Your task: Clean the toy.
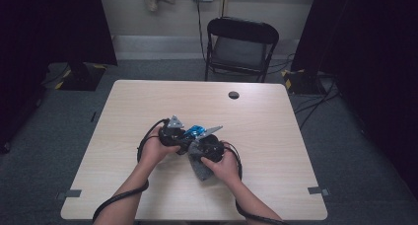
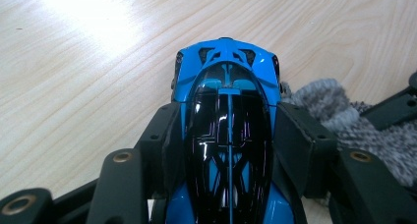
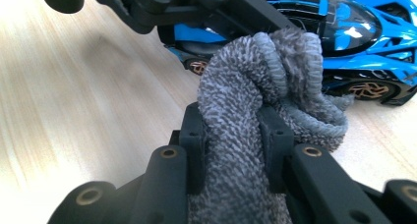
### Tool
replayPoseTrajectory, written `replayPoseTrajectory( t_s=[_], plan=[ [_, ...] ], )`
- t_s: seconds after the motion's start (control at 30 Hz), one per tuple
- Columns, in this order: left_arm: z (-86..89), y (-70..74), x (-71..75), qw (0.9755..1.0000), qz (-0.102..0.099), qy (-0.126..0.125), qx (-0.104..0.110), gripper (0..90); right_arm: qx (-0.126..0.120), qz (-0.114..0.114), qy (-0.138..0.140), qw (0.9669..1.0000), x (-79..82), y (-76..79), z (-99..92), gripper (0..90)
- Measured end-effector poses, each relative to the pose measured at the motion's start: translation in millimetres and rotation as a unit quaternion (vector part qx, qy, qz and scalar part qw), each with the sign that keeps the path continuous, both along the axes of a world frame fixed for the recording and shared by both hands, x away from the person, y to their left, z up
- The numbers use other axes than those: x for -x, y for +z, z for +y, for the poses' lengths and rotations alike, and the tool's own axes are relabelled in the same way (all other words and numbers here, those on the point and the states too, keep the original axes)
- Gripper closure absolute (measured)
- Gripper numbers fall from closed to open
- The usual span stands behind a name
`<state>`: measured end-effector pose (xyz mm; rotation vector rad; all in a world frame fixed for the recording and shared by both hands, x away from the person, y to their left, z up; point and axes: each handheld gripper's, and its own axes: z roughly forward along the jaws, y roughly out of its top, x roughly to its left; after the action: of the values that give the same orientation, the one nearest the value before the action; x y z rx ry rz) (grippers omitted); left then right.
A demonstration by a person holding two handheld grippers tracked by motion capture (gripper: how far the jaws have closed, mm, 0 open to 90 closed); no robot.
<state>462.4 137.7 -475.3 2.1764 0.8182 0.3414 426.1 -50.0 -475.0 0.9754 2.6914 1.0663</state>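
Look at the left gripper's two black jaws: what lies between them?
The blue toy car, clamped at its sides by the left gripper, as the left gripper view shows.

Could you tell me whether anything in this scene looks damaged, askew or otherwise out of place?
Nothing stands out. The blue toy car sits straight between the left gripper's fingers, and the grey cloth is bunched in the right gripper against the car's side.

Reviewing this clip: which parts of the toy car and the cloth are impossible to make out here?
- Blue toy car: rear cut off by the bottom edge in the left gripper view; in the high view, too small for detail.
- Grey cloth: lower end hidden between the right gripper jaws; whether it touches the car is unclear.
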Motion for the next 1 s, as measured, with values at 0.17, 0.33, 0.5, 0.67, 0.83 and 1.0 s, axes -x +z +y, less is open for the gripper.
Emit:
replayPoseTrajectory(
  t_s=[0.17,0.33,0.5,0.67,0.83,1.0],
  plan=[
    [-0.4,-0.1,0.1,1.0000,0.000,0.002,0.001,45.2,-0.004,0.002,0.008,1.0000,3.9,-0.4,2.6,69.8],
    [-0.9,-0.1,0.0,1.0000,-0.003,0.002,0.001,45.2,-0.007,0.004,0.020,0.9998,9.0,-0.3,10.5,69.8],
    [-0.4,-0.4,0.4,1.0000,-0.004,0.003,0.001,45.1,-0.005,0.004,0.030,0.9995,11.5,-0.3,17.6,69.8],
    [-0.3,-0.6,0.6,1.0000,-0.004,0.003,0.003,45.1,-0.007,0.004,0.036,0.9993,13.5,-0.2,22.9,69.8],
    [-0.3,-0.7,0.7,1.0000,-0.004,0.003,0.004,45.2,-0.008,0.004,0.036,0.9993,13.5,-0.3,22.7,69.8],
    [-0.5,-0.6,0.6,1.0000,-0.004,0.003,0.003,45.1,-0.009,0.005,0.036,0.9993,13.9,-0.2,22.4,69.8]
  ],
)
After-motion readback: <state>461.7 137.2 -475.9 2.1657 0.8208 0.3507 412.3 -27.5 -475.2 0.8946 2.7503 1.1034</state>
